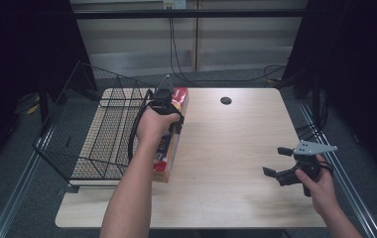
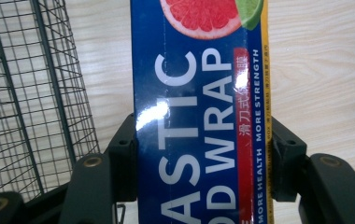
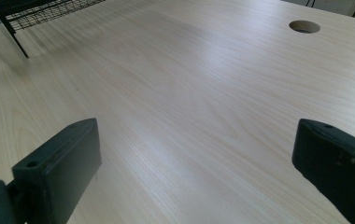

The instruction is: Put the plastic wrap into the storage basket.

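Plastic-wrap box (image 2: pixel 199 126), glossy cardboard, clamped btwn left gripper (image 2: pixel 203 158) jaws.

Glossy printed cardboard box (image 2: pixel 199 116); thin black metal wire basket (image 1: pixel 97 134); smooth pale wood-grain worktop (image 3: pixel 189 93); matt black jaws.

Light wood-grain table (image 1: pixel 236 148) and what rests on it.

A round cable hole (image 1: pixel 225 100) is seen toward 12 o'clock of the tabletop, also visible in the right gripper view (image 3: pixel 304 26). A black wire basket (image 1: pixel 94 134) is set along the 9 o'clock edge, its frame overhanging the table's left side. A long plastic-wrap box (image 1: pixel 169 148), blue with red and yellow ends, is seen just beside the basket at about 10 o'clock; whether it rests fully on the wood cannot be told. Pale grain is shown beneath it (image 2: pixel 320 70).
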The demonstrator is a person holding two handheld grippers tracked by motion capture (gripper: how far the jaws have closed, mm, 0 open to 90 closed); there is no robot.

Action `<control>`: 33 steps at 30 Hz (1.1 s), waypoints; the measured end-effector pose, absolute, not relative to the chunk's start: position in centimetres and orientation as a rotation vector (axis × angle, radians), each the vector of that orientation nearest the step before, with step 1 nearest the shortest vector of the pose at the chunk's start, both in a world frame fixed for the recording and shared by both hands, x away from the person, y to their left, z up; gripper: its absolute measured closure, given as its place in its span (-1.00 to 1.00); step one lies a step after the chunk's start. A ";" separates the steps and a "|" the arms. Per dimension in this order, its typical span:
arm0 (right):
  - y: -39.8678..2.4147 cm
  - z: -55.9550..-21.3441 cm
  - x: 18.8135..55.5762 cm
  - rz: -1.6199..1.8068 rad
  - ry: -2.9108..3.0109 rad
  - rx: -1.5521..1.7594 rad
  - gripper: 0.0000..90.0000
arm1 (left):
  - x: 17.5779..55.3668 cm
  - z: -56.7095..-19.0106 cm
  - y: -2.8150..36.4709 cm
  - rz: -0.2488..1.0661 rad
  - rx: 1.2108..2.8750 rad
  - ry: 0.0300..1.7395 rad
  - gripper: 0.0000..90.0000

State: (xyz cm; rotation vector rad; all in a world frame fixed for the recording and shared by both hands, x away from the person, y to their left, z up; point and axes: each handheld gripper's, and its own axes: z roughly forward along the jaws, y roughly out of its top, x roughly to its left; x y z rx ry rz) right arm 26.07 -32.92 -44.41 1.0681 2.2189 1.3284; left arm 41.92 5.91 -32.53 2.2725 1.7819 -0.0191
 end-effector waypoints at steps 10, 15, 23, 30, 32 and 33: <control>-33.0 -44.3 26.0 1.332 2.216 1.068 -0.98 | 42.1 -31.2 6.7 -0.005 2.251 1.801 -0.05; -33.0 -44.3 26.0 1.333 2.217 1.070 -0.98 | 42.2 -30.8 7.1 0.006 2.244 1.814 -0.05; -33.0 -44.3 26.0 1.333 2.217 1.070 -0.98 | 42.2 -30.0 7.6 0.028 2.241 1.832 -0.05; -33.0 -44.3 26.0 1.331 2.214 1.068 -0.98 | 42.2 -29.4 7.9 0.036 2.231 1.842 -0.05; -33.0 -44.3 26.0 1.332 2.217 1.070 -0.98 | 42.3 -29.2 8.1 0.030 2.230 1.845 -0.05; -33.0 -44.3 26.0 1.331 2.217 1.069 -0.98 | 42.3 -29.1 8.2 0.027 2.218 1.852 -0.05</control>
